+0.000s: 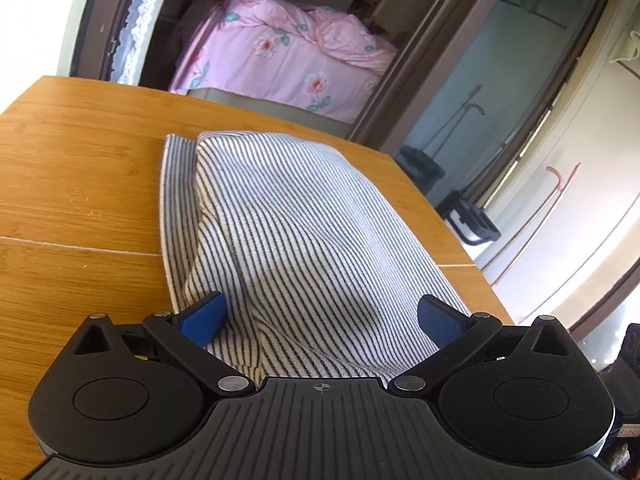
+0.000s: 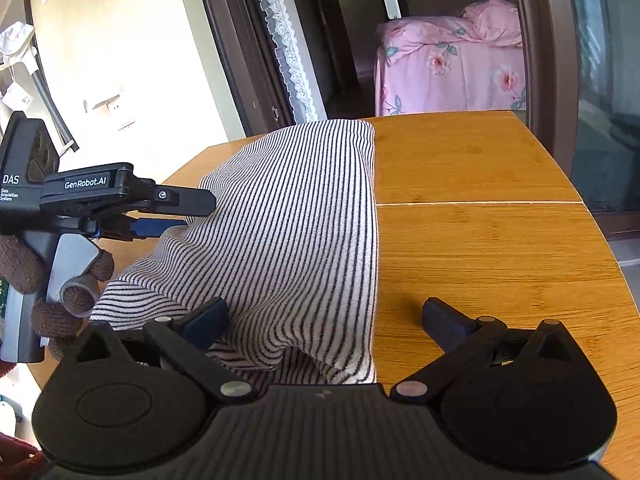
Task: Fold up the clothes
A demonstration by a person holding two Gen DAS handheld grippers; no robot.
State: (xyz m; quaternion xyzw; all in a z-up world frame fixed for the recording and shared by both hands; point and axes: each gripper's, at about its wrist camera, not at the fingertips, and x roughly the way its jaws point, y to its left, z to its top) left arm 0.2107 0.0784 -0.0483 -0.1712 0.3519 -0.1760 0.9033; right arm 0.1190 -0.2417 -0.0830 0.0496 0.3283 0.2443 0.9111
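Striped garment (image 1: 296, 240), part-folded on wooden counter (image 1: 80, 184); left claw (image 1: 322, 322) and right claw (image 2: 326, 322) both released, straddling near hem: clench together, fold level.

- Table (image 2: 480, 248): wooden, with a pale seam line across the top.
- Striped cloth (image 2: 296, 216): folded, lying directly on the table, near edge raised.
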